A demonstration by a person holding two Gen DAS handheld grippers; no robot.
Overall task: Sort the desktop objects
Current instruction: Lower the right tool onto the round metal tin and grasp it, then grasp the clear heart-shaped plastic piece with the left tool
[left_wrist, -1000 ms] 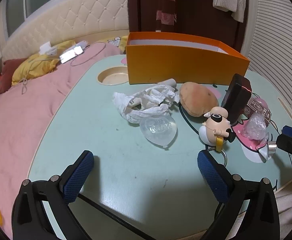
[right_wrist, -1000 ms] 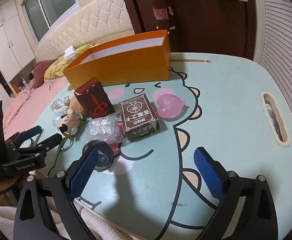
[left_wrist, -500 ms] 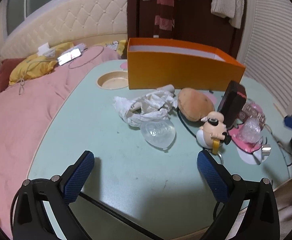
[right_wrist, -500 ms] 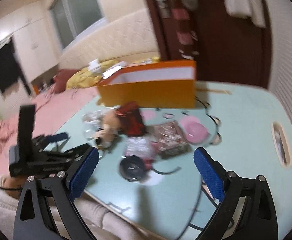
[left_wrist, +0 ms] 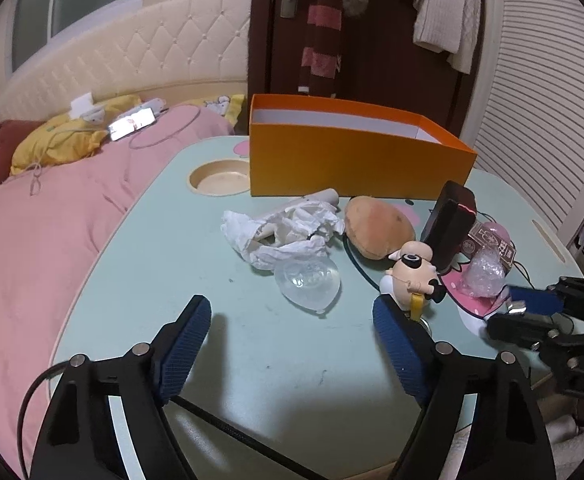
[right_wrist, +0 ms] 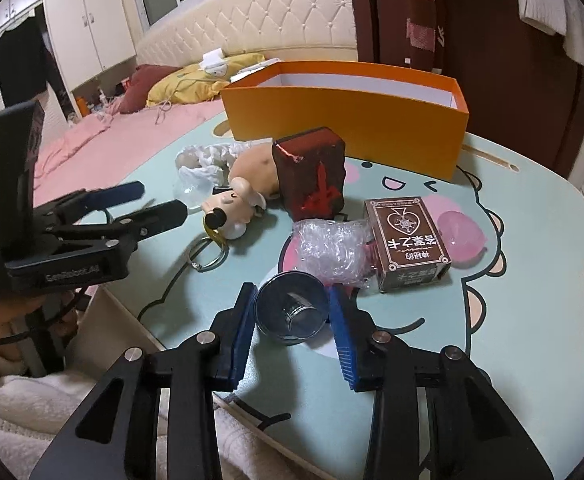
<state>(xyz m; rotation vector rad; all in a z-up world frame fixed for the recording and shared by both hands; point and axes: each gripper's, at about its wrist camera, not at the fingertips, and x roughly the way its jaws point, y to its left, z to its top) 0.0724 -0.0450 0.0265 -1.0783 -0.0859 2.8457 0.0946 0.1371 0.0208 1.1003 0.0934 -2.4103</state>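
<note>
My right gripper [right_wrist: 292,316] is at the table's near edge, its jaws closing, and the blue pads touch both sides of a small round glass cup [right_wrist: 292,308]. Behind the cup lie a bubble-wrap wad [right_wrist: 331,252], a brown card box [right_wrist: 407,240], a dark red block [right_wrist: 311,176] and a pink shell [right_wrist: 463,236]. My left gripper [left_wrist: 292,306] hangs low over the table with its jaws closing and nothing between its fingers. Just ahead of it lies a clear plastic shell [left_wrist: 307,280]. A cartoon keychain figure [left_wrist: 411,268] lies by its right finger.
An open orange box [left_wrist: 355,160] stands at the back of the mint table [left_wrist: 172,280]. In front of it lie crumpled white paper [left_wrist: 284,228] and a brown plush [left_wrist: 375,228]. A round cup recess [left_wrist: 218,176] sits at the back left. A pink bed borders the left side.
My right gripper swung over to the glass cup and its wide-open jaws came in on the cup's sides. The left gripper's fingers drew in a little; it stayed in place.
</note>
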